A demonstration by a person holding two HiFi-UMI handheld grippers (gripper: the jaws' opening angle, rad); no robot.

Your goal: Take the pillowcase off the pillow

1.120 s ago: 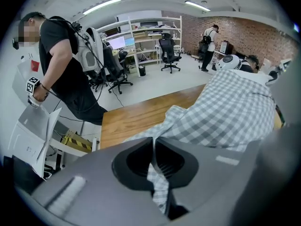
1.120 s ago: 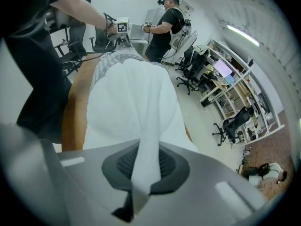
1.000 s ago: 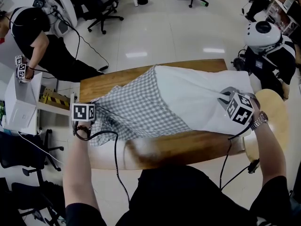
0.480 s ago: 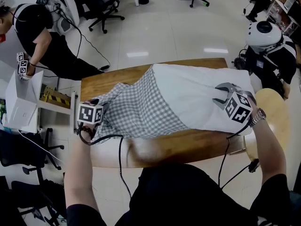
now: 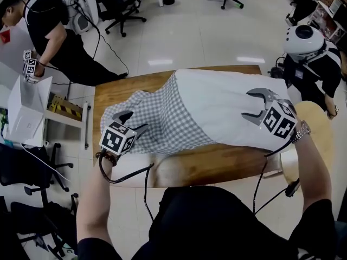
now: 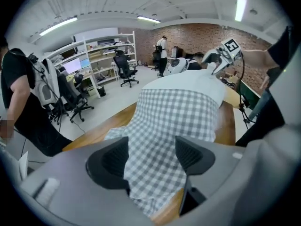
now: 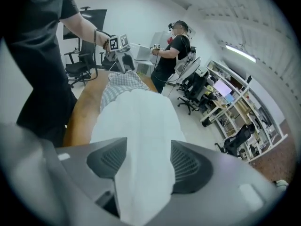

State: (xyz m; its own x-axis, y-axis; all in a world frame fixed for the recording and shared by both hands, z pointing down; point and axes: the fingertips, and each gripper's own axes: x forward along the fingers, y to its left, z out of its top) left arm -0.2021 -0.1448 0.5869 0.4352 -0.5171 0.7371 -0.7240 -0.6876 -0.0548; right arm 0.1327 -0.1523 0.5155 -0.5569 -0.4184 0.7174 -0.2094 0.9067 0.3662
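Note:
The white pillow (image 5: 227, 107) lies across the wooden table (image 5: 206, 164), its left part still inside the grey checked pillowcase (image 5: 157, 121). The slack open end of the pillowcase spreads toward the table's left edge. My left gripper (image 5: 133, 121) hovers over that end. Its jaws have just been opening and stand open, the checked cloth (image 6: 174, 121) lying loose below and between them. My right gripper (image 5: 256, 106) is above the pillow's bare right end. Its jaws have also just been opening and stand open, with the white pillow (image 7: 141, 126) between them but not pinched.
A round wooden stool (image 5: 320, 129) stands by the table's right end. A white box (image 5: 24, 112) sits on a side stand at the left, where a person (image 5: 49, 31) in black bends. Office chairs (image 5: 122, 7) stand behind; a white-helmeted figure (image 5: 306, 42) is at the right.
Both grippers went from shut to open. The left let go of the pillowcase end and moved inward over it. The right released the pillow and lifted a little.

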